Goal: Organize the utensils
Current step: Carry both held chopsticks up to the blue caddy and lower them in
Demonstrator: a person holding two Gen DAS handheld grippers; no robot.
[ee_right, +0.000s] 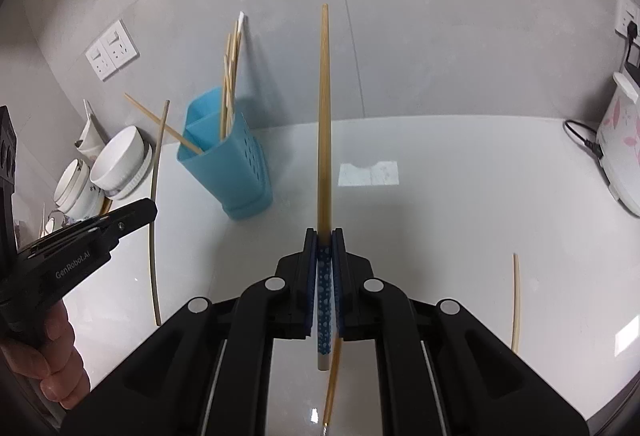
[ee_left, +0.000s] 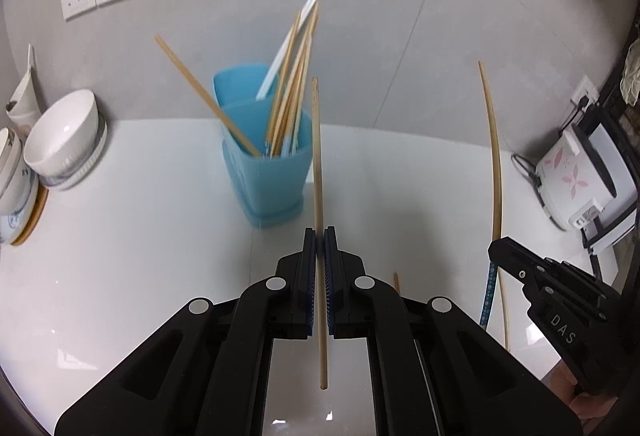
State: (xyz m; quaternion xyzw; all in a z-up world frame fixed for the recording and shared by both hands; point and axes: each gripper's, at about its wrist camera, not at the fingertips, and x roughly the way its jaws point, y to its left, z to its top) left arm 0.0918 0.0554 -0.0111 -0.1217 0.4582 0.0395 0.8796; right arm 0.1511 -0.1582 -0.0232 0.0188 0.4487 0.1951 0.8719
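Left wrist view: plain wooden chopstick (ee_left: 318,163) clamped between pads of left hand-held gripper (ee_left: 319,236), raised off white desk (ee_left: 140,236), tip up beside blue chopstick holder (ee_left: 266,171). Holder near back wall, bundle of chopsticks (ee_left: 290,87) inside, one leaning out left. Right wrist view: right hand-held gripper (ee_right: 324,236) clamped on blue-patterned chopstick (ee_right: 323,115), wooden tip up. Two more chopsticks lie on desk, one (ee_right: 517,304) at right, another (ee_right: 333,384) under right hand-held gripper. White bowls (ee_left: 62,137) stacked far left. Rice cooker (ee_left: 576,179) far right.
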